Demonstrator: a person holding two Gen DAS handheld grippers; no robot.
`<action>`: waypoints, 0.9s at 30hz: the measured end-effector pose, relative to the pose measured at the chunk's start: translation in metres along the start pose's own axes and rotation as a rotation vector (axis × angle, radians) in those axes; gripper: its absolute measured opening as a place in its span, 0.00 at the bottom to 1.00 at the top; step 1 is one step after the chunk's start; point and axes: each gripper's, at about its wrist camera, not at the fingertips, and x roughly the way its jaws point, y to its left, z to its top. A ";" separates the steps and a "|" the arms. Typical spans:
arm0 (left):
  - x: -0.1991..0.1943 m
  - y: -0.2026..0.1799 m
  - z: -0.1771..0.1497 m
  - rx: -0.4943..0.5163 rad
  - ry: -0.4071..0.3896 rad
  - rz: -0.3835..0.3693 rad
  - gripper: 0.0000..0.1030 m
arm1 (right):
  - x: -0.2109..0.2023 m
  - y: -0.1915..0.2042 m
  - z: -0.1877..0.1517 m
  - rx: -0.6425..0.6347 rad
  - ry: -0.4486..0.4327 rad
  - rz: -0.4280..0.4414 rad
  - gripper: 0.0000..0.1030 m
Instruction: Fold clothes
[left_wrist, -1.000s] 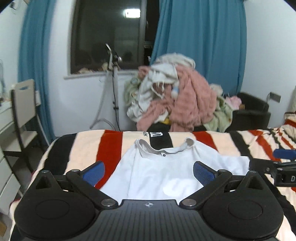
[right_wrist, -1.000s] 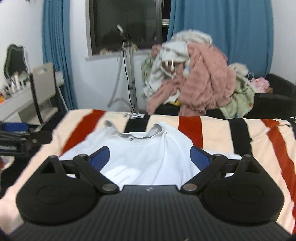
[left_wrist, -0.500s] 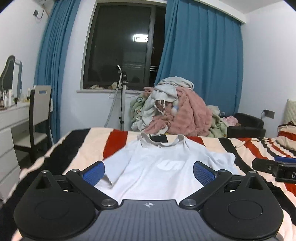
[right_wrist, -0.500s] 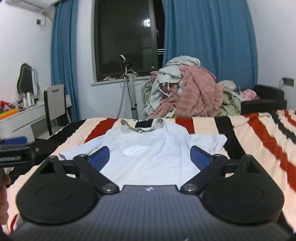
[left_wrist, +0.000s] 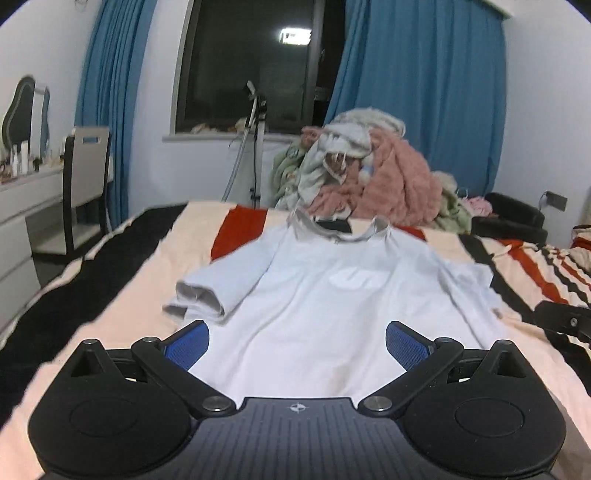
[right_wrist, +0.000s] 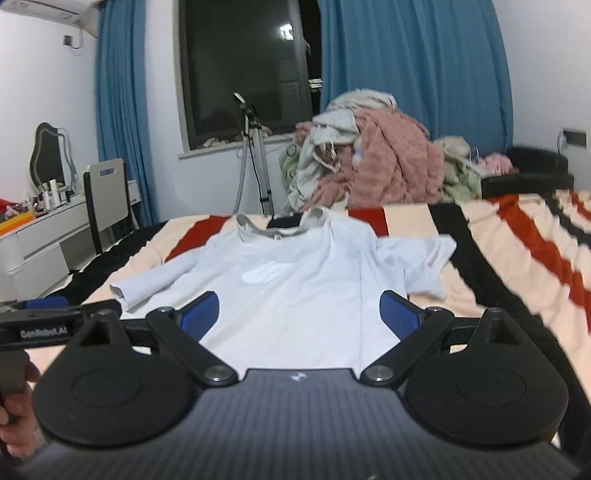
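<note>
We see the white shirt (left_wrist: 332, 295) lying face up and flat on the striped bed (left_wrist: 122, 280), collar toward the window, one sleeve bunched at its side. Compared with a second ago, both views sit lower and nearer the hem. Our left gripper (left_wrist: 297, 341) and right gripper (right_wrist: 301, 312) hover over the hem with jaws apart, holding nothing. A clothes pile (right_wrist: 376, 166) rises beyond the bed, near a tripod stand (right_wrist: 255, 155).
</note>
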 end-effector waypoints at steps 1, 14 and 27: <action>0.004 0.003 0.000 -0.014 0.012 0.007 0.99 | 0.004 -0.002 -0.001 0.016 0.014 0.002 0.92; 0.077 0.069 0.031 -0.253 0.046 0.131 0.90 | 0.039 -0.029 -0.012 0.188 0.068 -0.004 0.83; 0.170 0.143 0.066 -0.390 0.114 0.019 0.05 | 0.076 -0.030 -0.023 0.206 0.131 -0.005 0.82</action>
